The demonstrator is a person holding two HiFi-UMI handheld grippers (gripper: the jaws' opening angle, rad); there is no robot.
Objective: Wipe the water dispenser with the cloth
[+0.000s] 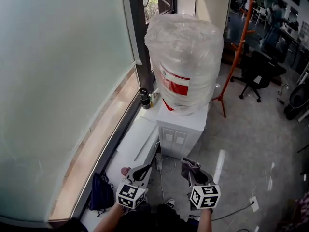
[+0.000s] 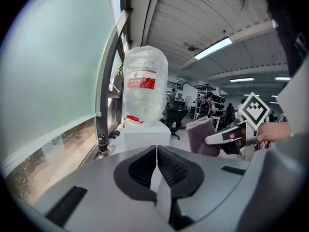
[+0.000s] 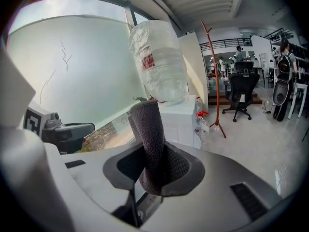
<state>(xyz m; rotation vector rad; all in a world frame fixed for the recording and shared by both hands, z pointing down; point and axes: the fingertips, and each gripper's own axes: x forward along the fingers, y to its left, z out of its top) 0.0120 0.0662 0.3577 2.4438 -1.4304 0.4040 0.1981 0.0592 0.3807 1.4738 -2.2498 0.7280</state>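
The white water dispenser stands by the window, topped by a large water bottle wrapped in clear plastic with a red label. It also shows in the left gripper view as the dispenser and in the right gripper view. My right gripper is shut on a folded grey cloth, which sticks up between its jaws; the cloth hangs short of the dispenser's front. My left gripper is shut with nothing in it, level with the right one.
A frosted glass window and its sill run along the left. A dark bottle stands beside the dispenser. A dark bag lies on the floor at lower left. An orange coat stand and an office chair are behind right. Cables trail below the dispenser.
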